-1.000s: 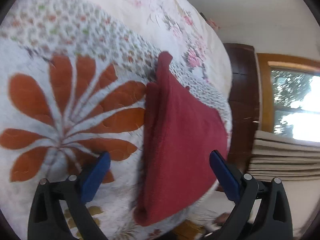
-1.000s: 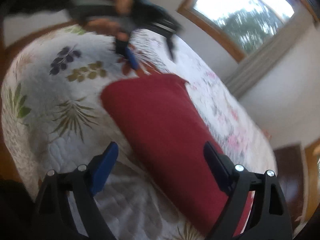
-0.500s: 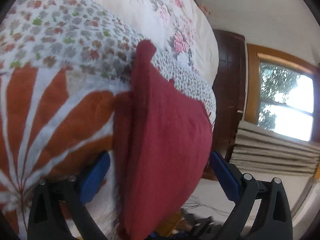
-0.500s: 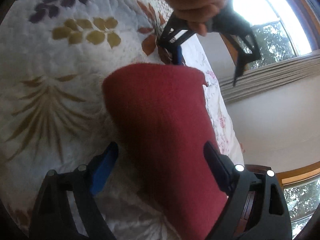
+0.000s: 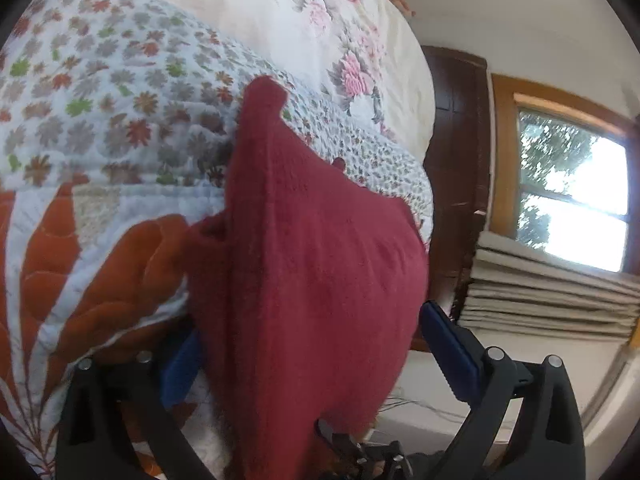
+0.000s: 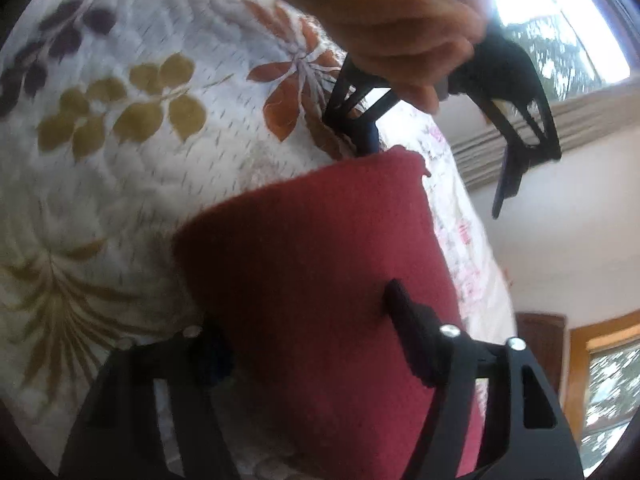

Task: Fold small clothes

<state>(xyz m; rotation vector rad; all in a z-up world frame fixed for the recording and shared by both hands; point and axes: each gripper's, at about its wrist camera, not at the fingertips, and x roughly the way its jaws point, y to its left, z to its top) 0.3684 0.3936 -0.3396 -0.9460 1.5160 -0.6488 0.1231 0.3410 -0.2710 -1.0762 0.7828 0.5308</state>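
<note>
Red cloth (image 5: 312,280) lengthwise toward pillows

Bed covered by white quilt (image 6: 132,184) printed with orange, gold and purple leaf motifs, plus a band of small flowers. Folded red garment (image 5: 316,280) lying directly on quilt near bed edge. Cream floral pillow (image 5: 320,20) resting on bed beyond quilt.

A quilted bedspread (image 5: 100,128) printed with small flowers and large orange leaves, a floral pillow (image 5: 320,12) beyond it, a dark wooden headboard (image 5: 456,168), a wood-framed window (image 5: 572,192), folded blinds (image 5: 548,292) beneath.
</note>
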